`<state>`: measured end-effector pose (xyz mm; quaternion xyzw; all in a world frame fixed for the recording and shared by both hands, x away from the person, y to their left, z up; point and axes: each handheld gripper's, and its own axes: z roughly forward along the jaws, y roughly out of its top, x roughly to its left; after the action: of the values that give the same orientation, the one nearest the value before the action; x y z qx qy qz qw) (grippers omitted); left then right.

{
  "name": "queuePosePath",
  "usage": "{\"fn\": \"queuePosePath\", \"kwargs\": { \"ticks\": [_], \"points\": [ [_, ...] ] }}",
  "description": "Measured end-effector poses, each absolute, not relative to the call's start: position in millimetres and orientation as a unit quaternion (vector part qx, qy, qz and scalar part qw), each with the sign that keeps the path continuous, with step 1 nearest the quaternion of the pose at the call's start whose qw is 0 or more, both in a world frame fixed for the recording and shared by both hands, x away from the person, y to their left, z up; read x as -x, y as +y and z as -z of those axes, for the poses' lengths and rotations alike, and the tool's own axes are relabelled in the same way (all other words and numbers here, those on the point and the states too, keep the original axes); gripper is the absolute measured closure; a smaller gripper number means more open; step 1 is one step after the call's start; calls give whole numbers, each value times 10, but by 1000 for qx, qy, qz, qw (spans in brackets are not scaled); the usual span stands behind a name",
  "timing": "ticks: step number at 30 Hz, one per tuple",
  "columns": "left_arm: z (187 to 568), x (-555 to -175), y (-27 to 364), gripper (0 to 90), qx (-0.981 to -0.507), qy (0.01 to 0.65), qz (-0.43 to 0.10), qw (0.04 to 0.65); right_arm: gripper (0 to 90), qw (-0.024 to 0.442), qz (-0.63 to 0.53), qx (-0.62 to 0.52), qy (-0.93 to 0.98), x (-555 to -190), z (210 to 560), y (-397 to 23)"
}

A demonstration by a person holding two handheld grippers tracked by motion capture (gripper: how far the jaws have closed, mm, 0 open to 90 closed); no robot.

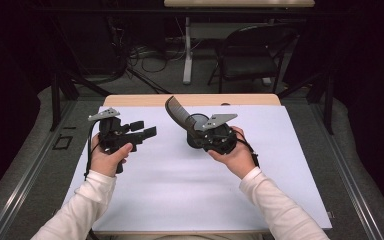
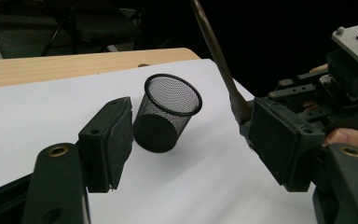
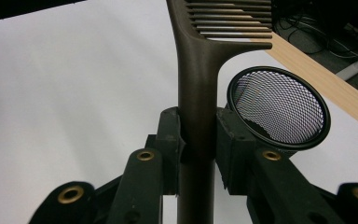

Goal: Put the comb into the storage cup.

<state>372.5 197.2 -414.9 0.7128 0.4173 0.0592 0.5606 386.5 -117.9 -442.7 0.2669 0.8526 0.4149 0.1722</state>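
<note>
Pointing up and away toward the far left of the table, the comb [image 1: 176, 113] has its long axis tilted – the handle is low in the right gripper [image 1: 198, 131] and the toothed end rises above the white sheet [image 1: 180, 185]. It is a dark brown comb with a narrow, smooth handle that widens into a row of fine teeth; in the right gripper view [image 3: 200, 84] the teeth run off to the right at the top. The right gripper's jaws are closed tight on the handle, one pad [image 3: 170, 140] on each side.

Just beside this gripper stands a black mesh cup [image 1: 194, 125], round with an open rim; in the left gripper view [image 2: 167, 113] it sits upright on the sheet, and the comb is above and beside it, not inside.

The left gripper [image 1: 144, 129] is held over the left part of the sheet, well apart from the cup – its jaws are spread wide and hold nothing
</note>
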Motion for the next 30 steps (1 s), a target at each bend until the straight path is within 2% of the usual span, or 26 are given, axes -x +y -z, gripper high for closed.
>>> {"fn": "queuePosePath", "kwargs": {
  "ticks": [3, 10, 14, 25, 30],
  "points": [
    [4138, -3745, 1936, 340, -712, 420, -59, 559, 729, 170, -415, -267, 853, -3867, 4429, -1164],
    [4104, -3797, 1857, 340, -714, 429, -48, 551, 728, 172, -417, -266, 852, -3869, 4414, -1146],
    [4085, -3813, 1838, 341, -706, 439, -62, 552, 728, 172, -418, -267, 851, -3870, 4405, -1139],
    [4053, -3874, 1773, 351, -697, 463, -30, 547, 729, 173, -420, -266, 850, -3885, 4390, -1128],
    [4048, -3908, 1743, 382, -693, 467, -11, 549, 728, 171, -421, -268, 850, -3885, 4384, -1123]
  ]
}}
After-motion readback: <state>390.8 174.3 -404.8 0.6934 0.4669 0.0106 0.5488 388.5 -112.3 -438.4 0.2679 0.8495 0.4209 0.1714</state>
